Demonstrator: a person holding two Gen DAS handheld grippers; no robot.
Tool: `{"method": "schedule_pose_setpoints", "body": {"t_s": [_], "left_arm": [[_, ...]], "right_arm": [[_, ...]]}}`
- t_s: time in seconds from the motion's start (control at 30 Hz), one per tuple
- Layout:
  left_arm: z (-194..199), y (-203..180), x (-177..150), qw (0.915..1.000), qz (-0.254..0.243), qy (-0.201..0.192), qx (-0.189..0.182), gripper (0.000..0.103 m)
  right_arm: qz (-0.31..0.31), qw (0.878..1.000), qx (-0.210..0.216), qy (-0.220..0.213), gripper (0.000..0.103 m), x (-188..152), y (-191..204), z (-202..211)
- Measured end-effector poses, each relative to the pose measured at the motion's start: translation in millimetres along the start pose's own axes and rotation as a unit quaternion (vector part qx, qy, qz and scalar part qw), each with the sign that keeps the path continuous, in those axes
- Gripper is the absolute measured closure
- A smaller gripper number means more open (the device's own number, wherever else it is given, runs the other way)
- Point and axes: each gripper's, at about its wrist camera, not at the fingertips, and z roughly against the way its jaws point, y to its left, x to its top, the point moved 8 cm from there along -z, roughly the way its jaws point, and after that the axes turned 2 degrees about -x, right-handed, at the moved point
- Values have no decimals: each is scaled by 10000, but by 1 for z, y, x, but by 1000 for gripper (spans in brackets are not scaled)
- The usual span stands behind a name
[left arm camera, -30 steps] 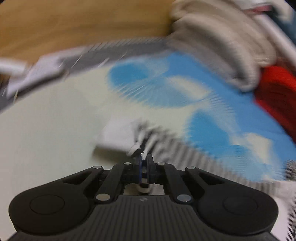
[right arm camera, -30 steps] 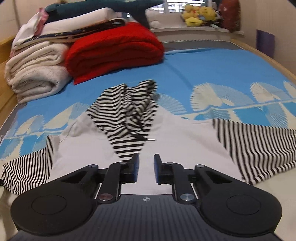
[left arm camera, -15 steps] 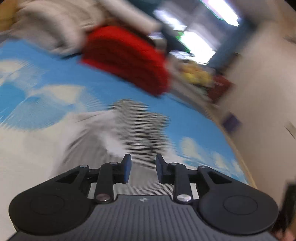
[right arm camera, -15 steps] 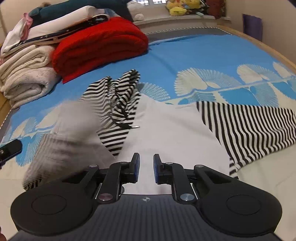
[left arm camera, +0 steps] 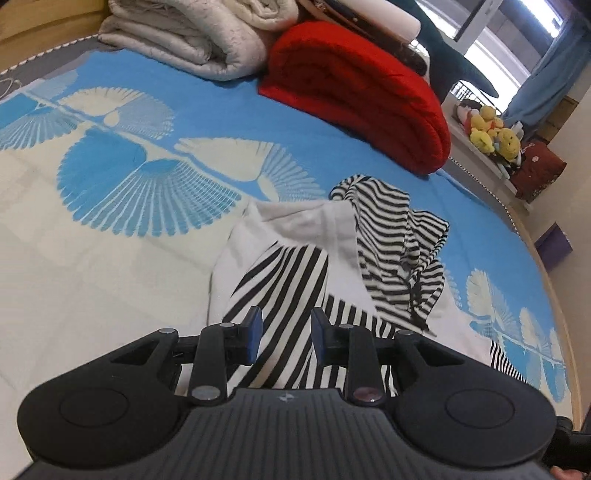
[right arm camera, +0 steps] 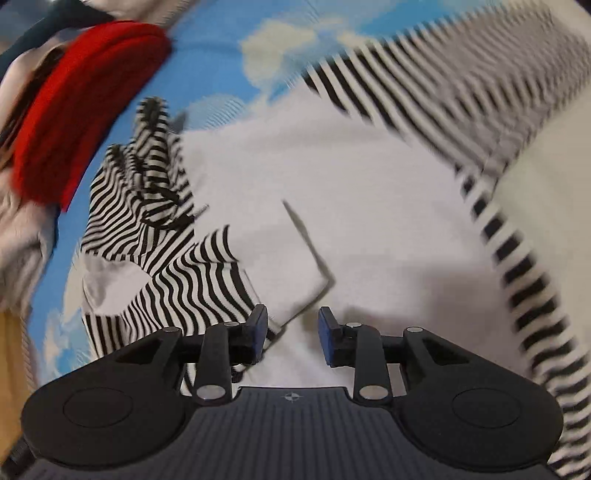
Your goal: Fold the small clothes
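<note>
Left gripper, black with blue-padded jaws, is pitched downward over a white hooded top with black-and-white striped sleeves and hood, which lies spread on a bed covered by a blue and cream fan-patterned sheet; its jaws stand apart with nothing pressed between them, a striped sleeve folded across the white body lying beneath. Right gripper is likewise tilted down and rolled, so that the bed appears slanted in its blurred view; its jaws are opening, and the folded white edge of the top lies under the gap, not clamped. The crumpled striped hood rests at the far end of the garment. Beyond it on the bed sit a folded red quilt and a folded cream blanket.
</note>
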Motion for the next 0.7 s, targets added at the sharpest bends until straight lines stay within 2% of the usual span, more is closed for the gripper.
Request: {"method": "schedule_pose_setpoints", "body": {"t_s": [0.1,0.2,0.27,0.3,0.33,0.43,0.47,0.53,0.6,0.67,0.7], "left_arm": [[-7,-5,9,10000,-59,-6,-41,73],[-14,-6,15,9999,-68,27,-89,73],[-18,-4,18,9999,-82,57,-73,73],[-20,-3,20,9999,-78,64,-53,73],[-21,-1,22,9999,-71,63,-36,73],[-22,5,27,10000,-73,48,32,73],[-22,6,28,9999,-70,48,53,73],[-22,9,27,9999,-75,78,96,73],[-24,9,23,9997,-121,173,154,73],[-29,6,15,9990,-229,327,207,73],[-32,3,10,9985,-305,409,221,73]], "right_arm": [[11,9999,-104,-10,72,4,4,-13],[-103,9991,-396,-75,72,12,-1,-25],[-269,9988,-400,-94,74,16,-5,-30],[-267,9988,-389,-144,91,18,-4,-30],[-185,9987,-394,-257,97,22,-1,-28],[218,9940,-100,-1064,98,35,21,5],[452,9892,48,-1394,98,38,33,20],[889,9716,136,-2187,98,42,52,52],[943,9632,-72,-2516,98,44,50,65],[592,9695,-601,-2302,98,48,28,54],[364,9730,-988,-2056,97,49,12,43]]}}
